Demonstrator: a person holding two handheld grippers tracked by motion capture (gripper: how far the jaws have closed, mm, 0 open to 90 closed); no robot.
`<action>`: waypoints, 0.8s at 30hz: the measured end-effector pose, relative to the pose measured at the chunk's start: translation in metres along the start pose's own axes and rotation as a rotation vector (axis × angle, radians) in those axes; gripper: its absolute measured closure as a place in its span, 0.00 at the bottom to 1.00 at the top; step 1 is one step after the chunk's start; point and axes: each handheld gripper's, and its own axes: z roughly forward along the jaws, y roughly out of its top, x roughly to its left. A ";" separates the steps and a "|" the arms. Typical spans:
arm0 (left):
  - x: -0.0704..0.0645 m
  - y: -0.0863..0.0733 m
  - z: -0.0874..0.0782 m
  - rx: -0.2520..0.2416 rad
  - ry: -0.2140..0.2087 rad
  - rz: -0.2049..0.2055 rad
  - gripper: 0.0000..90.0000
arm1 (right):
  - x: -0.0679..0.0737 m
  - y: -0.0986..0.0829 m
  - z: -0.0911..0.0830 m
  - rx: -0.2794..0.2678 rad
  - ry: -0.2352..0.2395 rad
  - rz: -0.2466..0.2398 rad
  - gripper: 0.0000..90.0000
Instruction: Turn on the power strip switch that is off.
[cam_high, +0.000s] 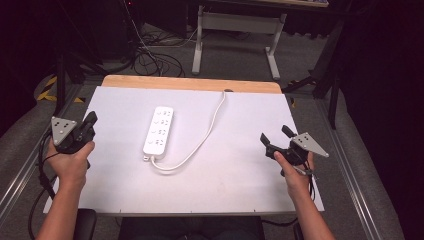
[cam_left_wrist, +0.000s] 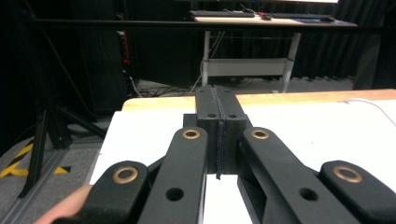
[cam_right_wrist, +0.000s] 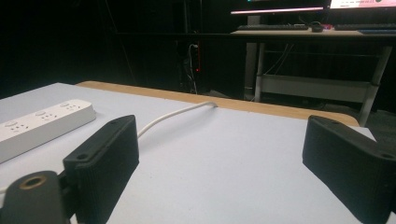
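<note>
Left gripper (cam_high: 90, 121) is held over the left edge of the white worktop (cam_high: 240, 165), its two black jaws pressed flat together with nothing between them, as the left gripper view shows plainly. A hand (cam_high: 72, 162) grasps it from below, and the grey three-cornered plate sits on top. Over at the right edge, the right gripper (cam_high: 274, 136) is held by the other hand (cam_high: 295, 172) with its jaws spread wide apart and empty; in the right gripper view bare worktop lies between them. A white power strip (cam_high: 159, 129) lies flat near the middle of the worktop, well apart from both grippers, its long side running away from the person. Its white cord (cam_high: 202, 140) loops from the near end and curves to the far wooden edge.
</note>
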 end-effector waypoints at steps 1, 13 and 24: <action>-0.001 0.001 0.003 0.006 -0.008 0.004 1.00 | 0.000 0.000 0.000 0.001 0.000 0.000 0.13; -0.025 0.008 0.043 0.125 -0.108 0.116 1.00 | -0.001 0.000 0.000 0.010 0.004 0.001 0.14; -0.053 0.010 0.085 0.277 -0.182 0.203 1.00 | -0.002 0.001 0.000 0.010 0.000 0.008 0.14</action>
